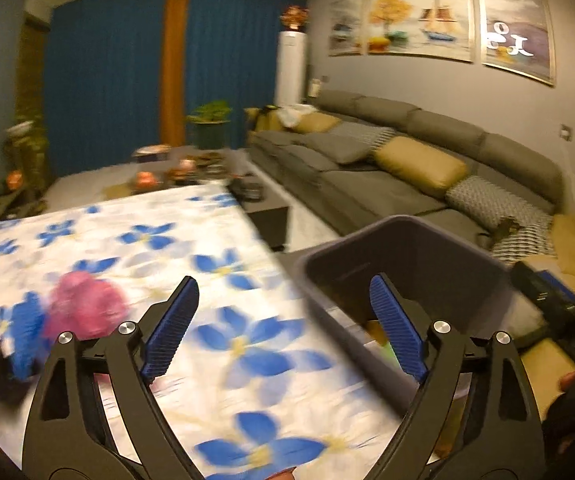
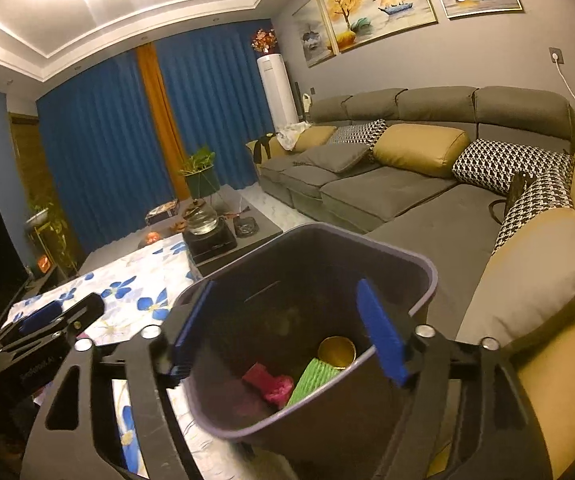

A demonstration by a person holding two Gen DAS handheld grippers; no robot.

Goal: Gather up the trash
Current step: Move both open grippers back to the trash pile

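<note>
Both sets of jaws spread wide, nothing between the pads. Right gripper (image 2: 283, 328) hanging over the open mouth of the grey bin (image 2: 427, 280), with pink wad (image 2: 267, 384), green corrugated piece (image 2: 311, 380) and round yellow lid (image 2: 337, 352) already at the bottom. Left gripper (image 1: 283, 328) beside the bin's left rim, over the flowered cloth (image 1: 223, 240). Remaining trash well left of the bin: blurred pink clump (image 1: 83, 308) and blue-red scrap (image 1: 23, 332), left of the left jaws, likely that hand's reach. Long axis unreadable through blur.
</note>
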